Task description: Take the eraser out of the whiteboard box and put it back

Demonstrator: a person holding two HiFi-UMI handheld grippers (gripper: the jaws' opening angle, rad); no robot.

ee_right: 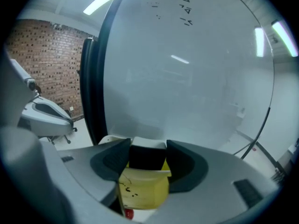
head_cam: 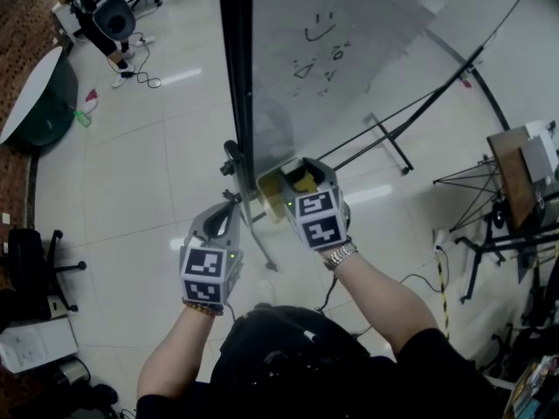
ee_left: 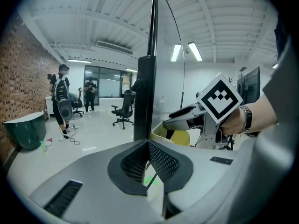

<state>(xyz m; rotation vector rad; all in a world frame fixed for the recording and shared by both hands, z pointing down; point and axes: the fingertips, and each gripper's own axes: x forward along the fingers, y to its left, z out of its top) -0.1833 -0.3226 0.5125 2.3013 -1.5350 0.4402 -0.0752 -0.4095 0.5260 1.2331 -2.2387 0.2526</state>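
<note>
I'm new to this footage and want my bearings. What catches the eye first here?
The big glass whiteboard, with doodles on it, fills the middle of the head view. At its lower edge the right gripper has its jaws pressed on the eraser at the cream whiteboard box. The left gripper, jaws shut, sits beside the board's black post.

**Grey grippers, black sleeves**

The left gripper [head_cam: 231, 201] and the right gripper [head_cam: 293, 180] have light grey plastic shells. Each carries a white cube [head_cam: 208, 275] with black square markers and a small green light. The pads [ee_left: 166, 164] are dark, with a fine mesh pattern. The person wears a metal wristwatch [head_cam: 341, 254] and short black sleeves [head_cam: 437, 347].
</note>
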